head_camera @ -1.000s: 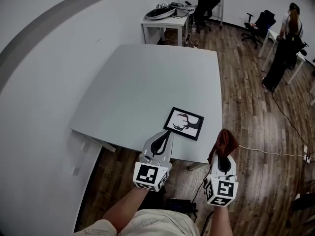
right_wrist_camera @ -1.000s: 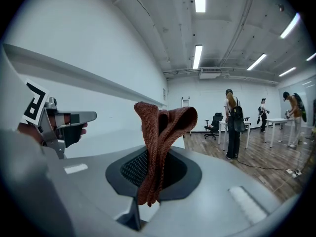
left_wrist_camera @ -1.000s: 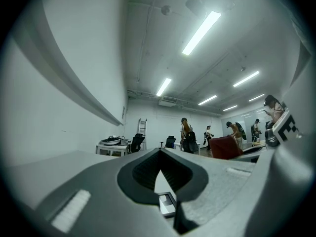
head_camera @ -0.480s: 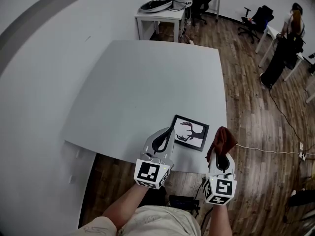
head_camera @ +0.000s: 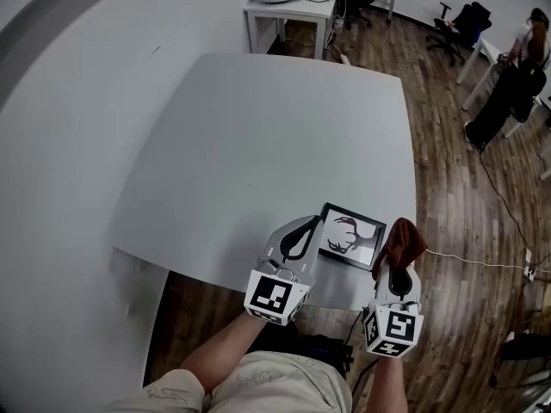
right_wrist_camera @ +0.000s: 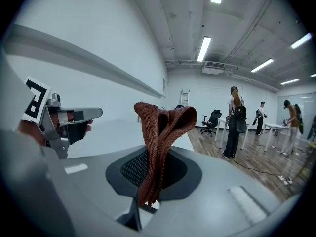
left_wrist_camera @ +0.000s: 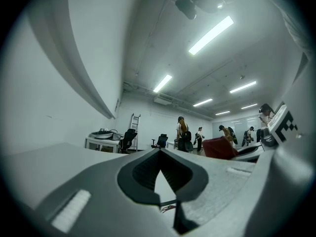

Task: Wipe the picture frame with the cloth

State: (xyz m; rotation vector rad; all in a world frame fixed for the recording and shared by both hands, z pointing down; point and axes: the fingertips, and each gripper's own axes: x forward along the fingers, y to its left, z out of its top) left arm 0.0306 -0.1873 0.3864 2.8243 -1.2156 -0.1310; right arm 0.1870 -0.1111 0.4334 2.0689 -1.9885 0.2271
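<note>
The black picture frame (head_camera: 353, 235) with a deer-antler print lies flat near the front right corner of the pale grey table (head_camera: 258, 136). My left gripper (head_camera: 312, 221) is shut and holds nothing, its tip at the frame's left edge. A sliver of the print (left_wrist_camera: 168, 209) shows under its jaws (left_wrist_camera: 159, 154). At the frame's right edge my right gripper (head_camera: 398, 265) is shut on a rust-brown knitted cloth (head_camera: 402, 239), which stands up folded from the jaws. The cloth (right_wrist_camera: 160, 132) fills the middle of the right gripper view, and the left gripper (right_wrist_camera: 69, 120) shows at the left there.
The table's front edge (head_camera: 327, 304) runs just under both grippers, with wood floor and a white cable (head_camera: 482, 263) to the right. A white wall (head_camera: 69, 144) borders the left side. A small white desk (head_camera: 288, 11) with gear, office chairs and a standing person (head_camera: 516, 76) are far off.
The head view has swung, so the table and frame sit further right in it. Both grippers keep their places on either side of the frame, the cloth still held.
</note>
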